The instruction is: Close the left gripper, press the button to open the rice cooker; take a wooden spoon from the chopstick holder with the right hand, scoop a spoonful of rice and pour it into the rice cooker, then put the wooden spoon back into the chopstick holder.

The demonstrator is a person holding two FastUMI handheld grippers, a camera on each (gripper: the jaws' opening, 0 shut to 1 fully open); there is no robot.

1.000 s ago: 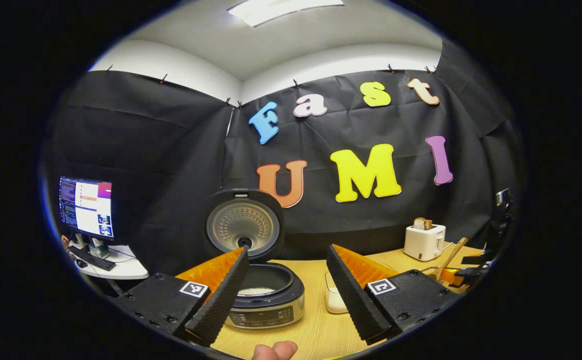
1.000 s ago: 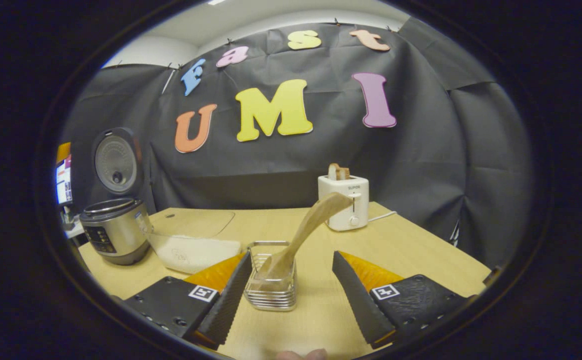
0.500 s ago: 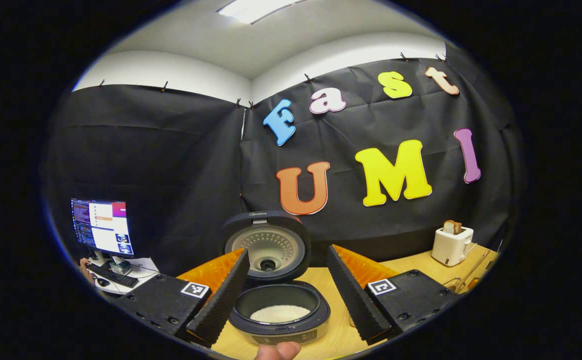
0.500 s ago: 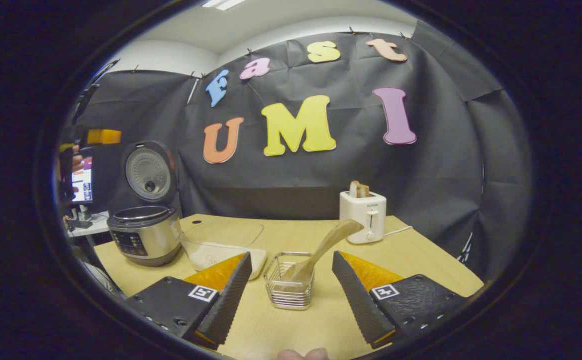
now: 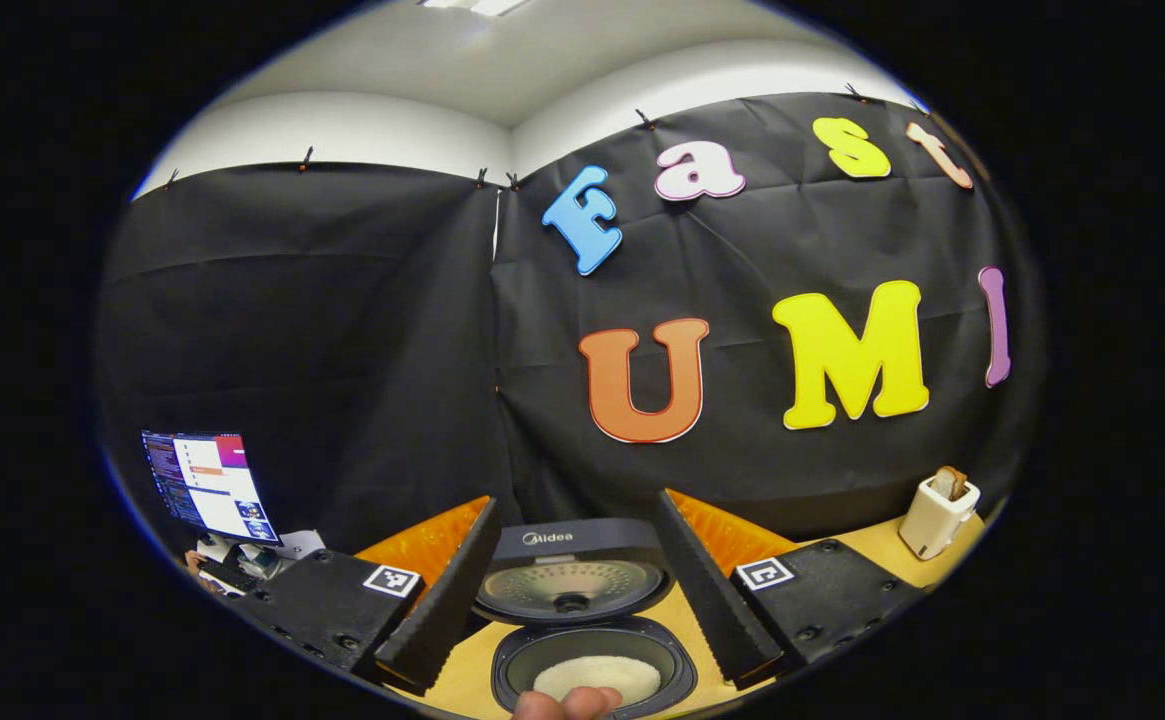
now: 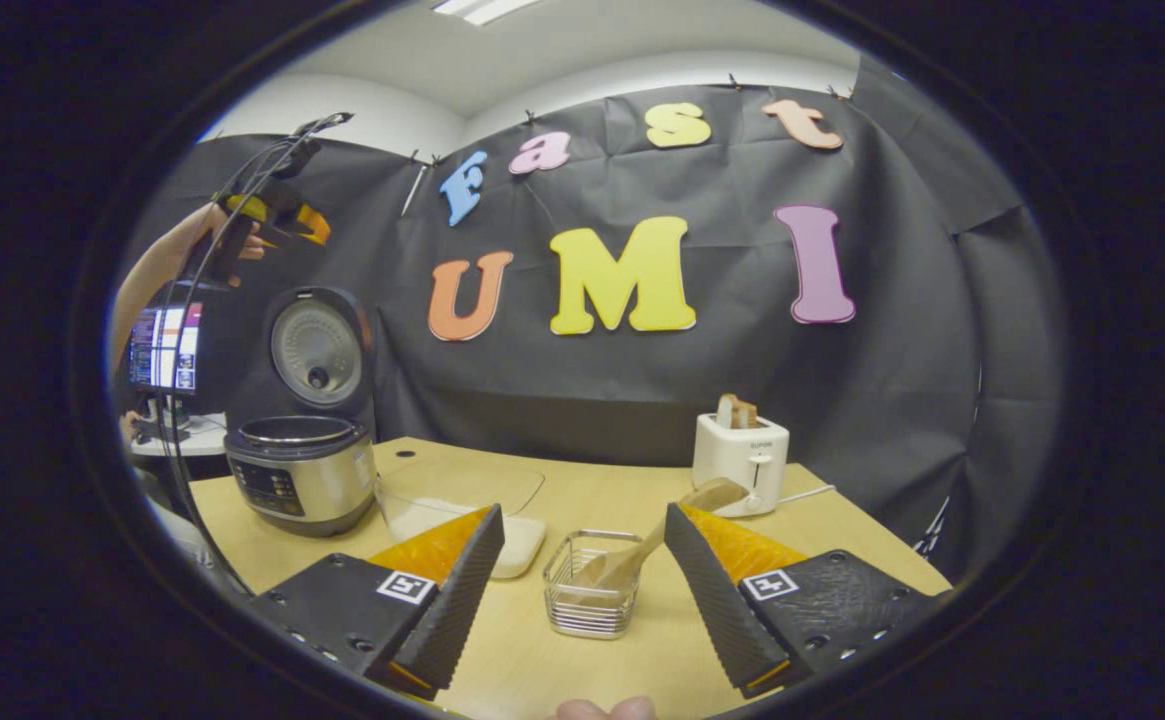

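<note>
Two grippers, both spread wide, both empty. Rice cooker at table's far left, lid up: button step judged done. White rice in pot, seen from above in left gripper view, between left gripper fingers but untouched. Wooden spoon back in chopstick holder, bowl end down, handle leaning right. Right gripper just short of holder, not touching spoon. Clear rice container between cooker and holder. Left gripper also visible high above cooker in right gripper view, in a hand. Scoop, pour, return all judged complete; nothing obvious left. Toaster at rear, not involved.
</note>
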